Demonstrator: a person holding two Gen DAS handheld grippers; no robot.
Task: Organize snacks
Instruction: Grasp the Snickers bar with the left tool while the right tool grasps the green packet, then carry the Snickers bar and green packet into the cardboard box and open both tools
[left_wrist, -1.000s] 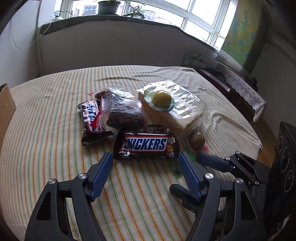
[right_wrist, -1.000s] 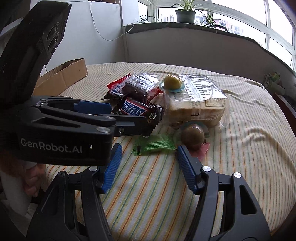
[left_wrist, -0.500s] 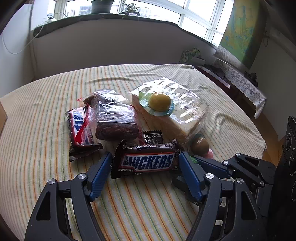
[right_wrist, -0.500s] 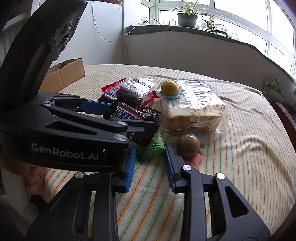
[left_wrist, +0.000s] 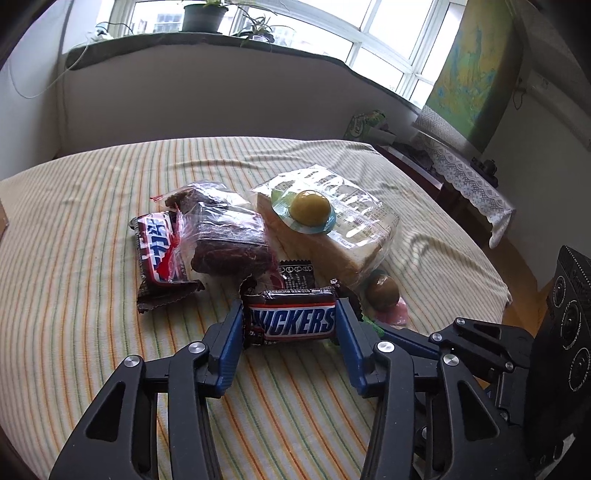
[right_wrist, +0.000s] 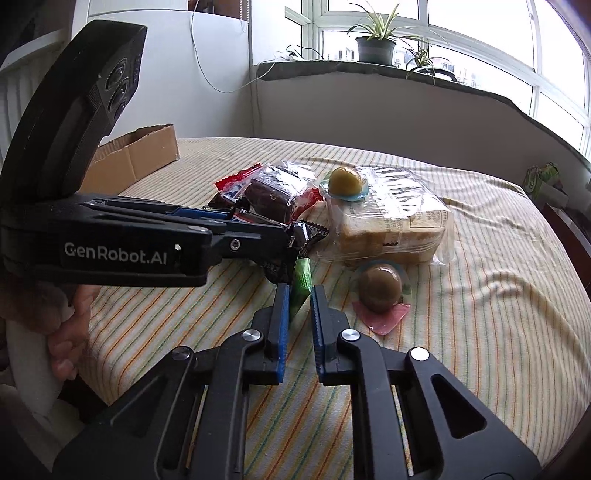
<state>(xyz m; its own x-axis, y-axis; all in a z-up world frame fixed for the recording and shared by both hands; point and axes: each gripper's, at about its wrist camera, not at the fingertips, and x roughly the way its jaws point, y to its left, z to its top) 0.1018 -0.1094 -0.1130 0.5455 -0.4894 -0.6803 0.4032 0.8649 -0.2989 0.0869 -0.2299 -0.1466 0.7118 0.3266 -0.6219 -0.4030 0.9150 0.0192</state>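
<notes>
My left gripper (left_wrist: 290, 325) is shut on a Snickers bar (left_wrist: 291, 319), its blue pads pressing both ends of the wrapper. My right gripper (right_wrist: 297, 291) is shut on a small green packet (right_wrist: 301, 282), held on edge between its pads. Behind them on the striped cloth lie a second Snickers bar (left_wrist: 157, 247), a clear bag of dark cake (left_wrist: 225, 236), a bagged loaf of bread (left_wrist: 343, 229) with a yellow jelly cup (left_wrist: 308, 208) on it, and a brown jelly cup (right_wrist: 380, 286) on a pink lid.
An open cardboard box (right_wrist: 140, 155) stands at the table's far left. The left gripper's body (right_wrist: 110, 236) crosses the right wrist view. A lace-covered side table (left_wrist: 465, 177) stands to the right, and a window sill with plants (right_wrist: 376, 48) is behind.
Both grippers have closed: the left on the Snickers bar, the right on the green packet, which now stands on edge. Both bar and packet look slightly raised.
</notes>
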